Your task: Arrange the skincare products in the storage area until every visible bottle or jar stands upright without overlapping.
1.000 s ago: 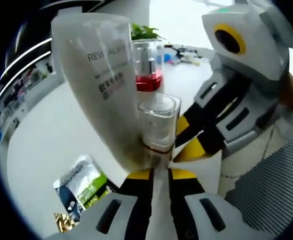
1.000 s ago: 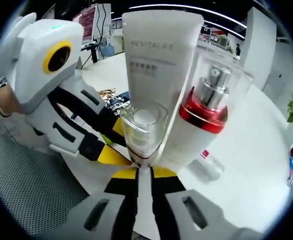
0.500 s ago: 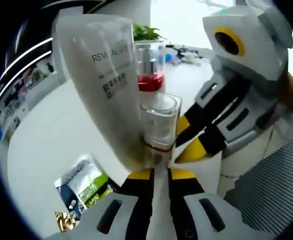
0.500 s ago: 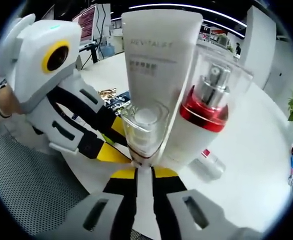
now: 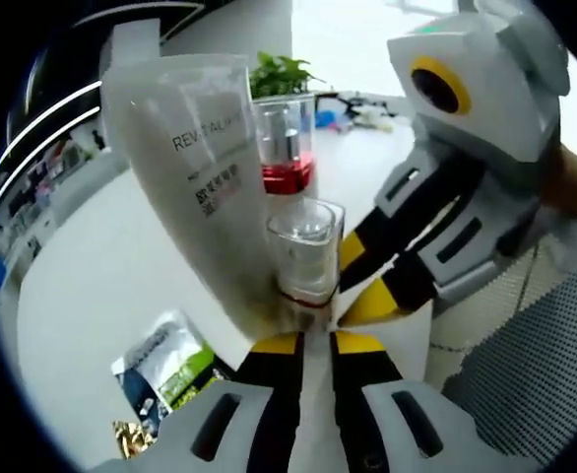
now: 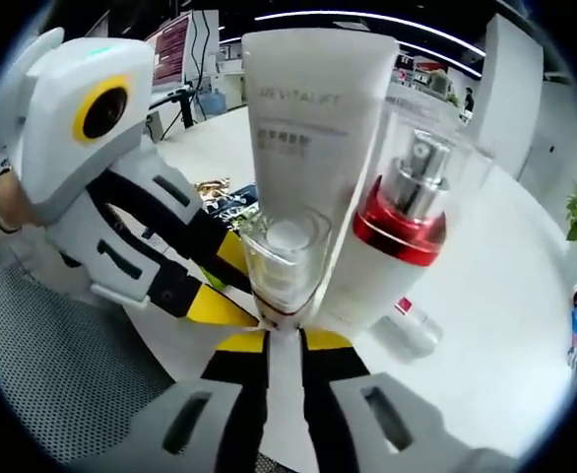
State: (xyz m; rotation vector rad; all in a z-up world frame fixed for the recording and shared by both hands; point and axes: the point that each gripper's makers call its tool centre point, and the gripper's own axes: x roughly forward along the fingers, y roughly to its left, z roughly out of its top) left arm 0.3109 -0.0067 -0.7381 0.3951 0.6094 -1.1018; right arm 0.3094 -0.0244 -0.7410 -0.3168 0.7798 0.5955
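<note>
Steadying a small clear-capped bottle [image 6: 287, 258] upright, both grippers, left [image 5: 306, 340] and right [image 6: 285, 340], apparently clamp its base beside the standing Revitalift tube [image 6: 313, 128] on the counter [image 6: 485, 325].

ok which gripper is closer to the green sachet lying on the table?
Left. The green sachet lies on the table right beside the left gripper. The right gripper comes in from the far side of the small clear-capped bottle, farther from the sachet.
</note>
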